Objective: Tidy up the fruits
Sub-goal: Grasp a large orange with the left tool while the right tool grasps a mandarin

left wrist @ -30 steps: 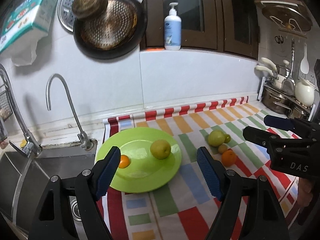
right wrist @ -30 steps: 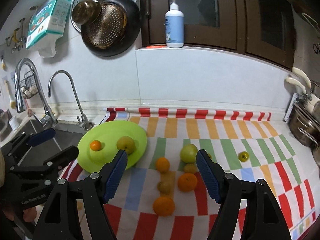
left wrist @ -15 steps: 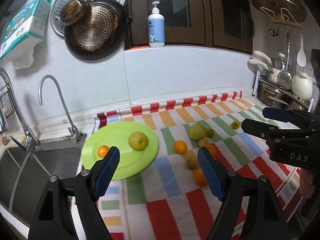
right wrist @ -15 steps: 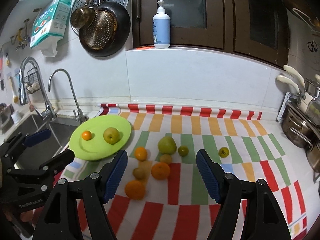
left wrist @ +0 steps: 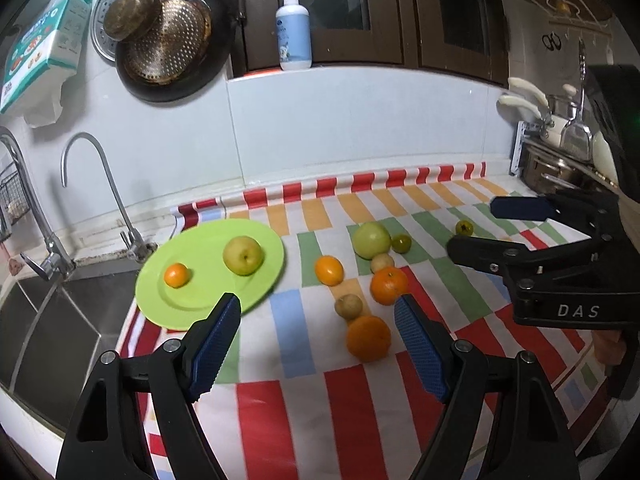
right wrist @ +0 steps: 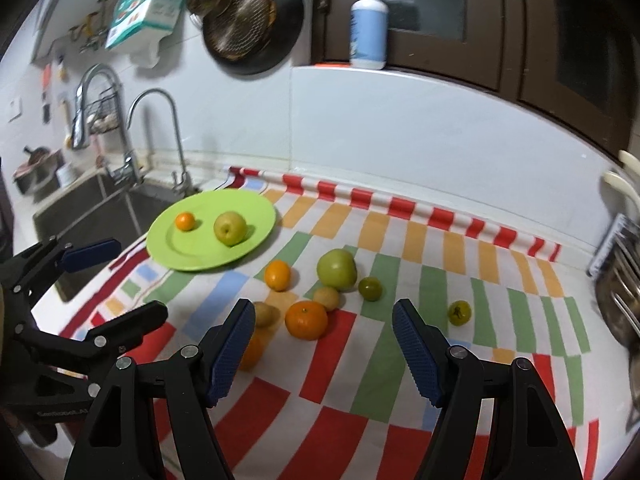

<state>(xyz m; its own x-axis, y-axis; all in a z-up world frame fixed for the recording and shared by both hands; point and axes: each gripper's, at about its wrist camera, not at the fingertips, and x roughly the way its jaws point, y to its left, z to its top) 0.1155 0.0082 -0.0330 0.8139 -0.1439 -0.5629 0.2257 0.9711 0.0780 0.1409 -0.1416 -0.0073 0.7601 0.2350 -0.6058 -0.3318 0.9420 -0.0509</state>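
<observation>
A green plate [left wrist: 200,304] [right wrist: 256,236] lies at the left of the striped cloth, holding a yellow pear [left wrist: 243,255] [right wrist: 229,228] and a small orange [left wrist: 176,275] [right wrist: 185,221]. Several loose fruits lie to its right: a green apple [left wrist: 371,239] [right wrist: 337,269], oranges [left wrist: 389,285] [right wrist: 306,319] and small green fruits [right wrist: 459,312]. My left gripper [left wrist: 318,338] is open and empty, hovering before the loose fruits. My right gripper [right wrist: 324,350] is open and empty above the cloth's front, near the orange.
A sink [left wrist: 52,320] with two taps [left wrist: 100,184] lies left of the plate. Pots and a utensil rack [left wrist: 560,152] stand at the far right. Pans hang on the wall; a soap bottle [left wrist: 294,28] stands on the ledge.
Both grippers have moved: the left one has pulled back and swung right from the plate toward the loose fruits; the right one has come closer to them. Both stay open.
</observation>
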